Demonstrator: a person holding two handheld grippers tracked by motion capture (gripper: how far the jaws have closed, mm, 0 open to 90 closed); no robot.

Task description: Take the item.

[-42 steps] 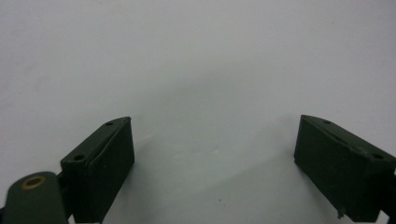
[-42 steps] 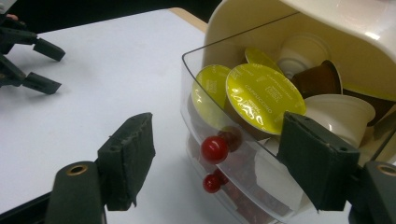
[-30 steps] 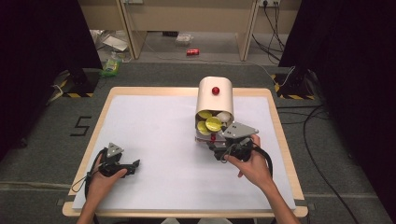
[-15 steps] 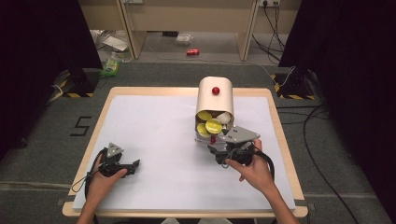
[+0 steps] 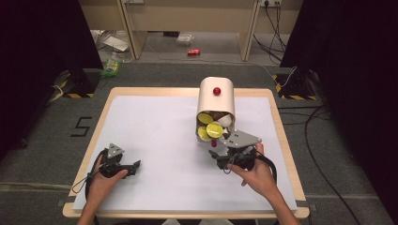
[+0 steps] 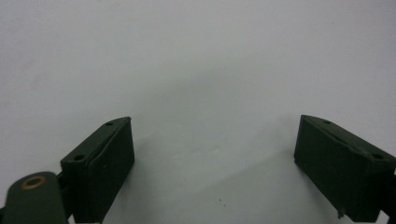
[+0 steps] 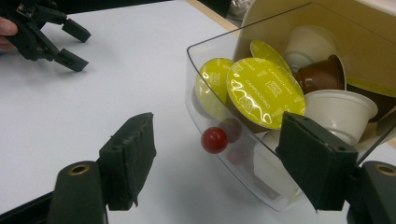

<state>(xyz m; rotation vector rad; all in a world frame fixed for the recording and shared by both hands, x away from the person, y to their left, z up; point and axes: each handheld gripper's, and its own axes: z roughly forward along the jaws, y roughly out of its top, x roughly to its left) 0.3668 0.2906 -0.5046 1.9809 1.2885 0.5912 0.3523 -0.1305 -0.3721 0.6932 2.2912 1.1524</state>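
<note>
A cream capsule holder (image 5: 216,96) with a red knob stands at the table's back right. Its clear drawer (image 7: 219,130) is pulled out and holds several coffee capsules, some with yellow-green lids (image 7: 264,93), some white (image 7: 338,112) or brown. The drawer front carries a small red knob (image 7: 214,140). My right gripper (image 5: 224,158) is open just in front of the drawer, its jaws either side of the knob and short of it. My left gripper (image 5: 133,167) is open over the bare white sheet at the front left, nothing between its jaws.
A white sheet (image 5: 155,131) covers the wooden table (image 5: 286,150). Cables (image 5: 328,178) lie on the grey floor at right, and a red can (image 5: 193,52) and litter lie beyond the table. The left gripper (image 7: 56,37) shows far off in the right gripper view.
My right gripper has drawn back toward the front edge by a little, away from the drawer. The left gripper has stayed put.
</note>
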